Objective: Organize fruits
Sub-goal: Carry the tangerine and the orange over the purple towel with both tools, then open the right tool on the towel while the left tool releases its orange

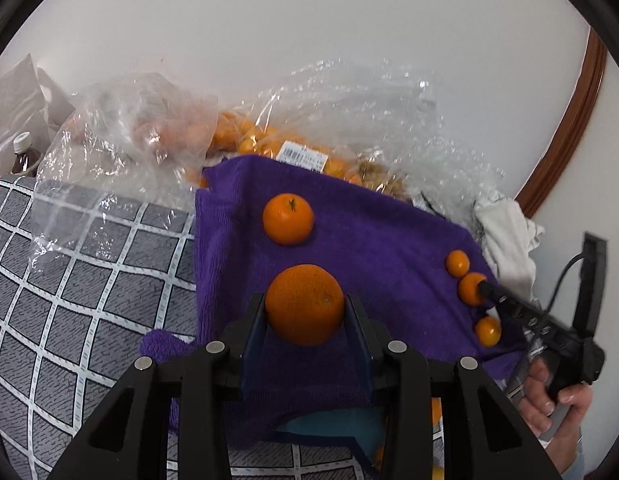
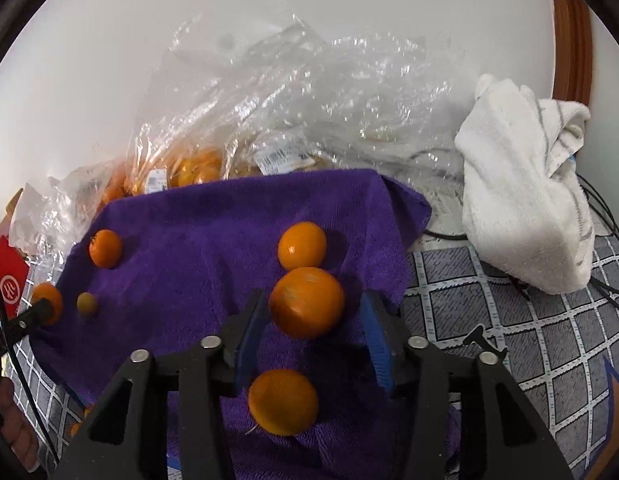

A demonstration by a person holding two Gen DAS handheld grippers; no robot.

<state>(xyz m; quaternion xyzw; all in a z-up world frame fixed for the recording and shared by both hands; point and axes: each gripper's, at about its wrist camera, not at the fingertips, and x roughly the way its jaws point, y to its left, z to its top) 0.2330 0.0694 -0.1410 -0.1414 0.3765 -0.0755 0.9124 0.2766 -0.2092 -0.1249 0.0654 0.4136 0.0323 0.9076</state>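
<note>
L gripper [image 1: 305,312] is clamping a big orange [image 1: 304,304] btwn both pads, sitting on the purple towel [image 1: 389,232] near its front edge. R gripper [image 2: 309,320] is standing partly open around a small orange [image 2: 307,302] at the towel's right side, pads not pressing it.
</note>
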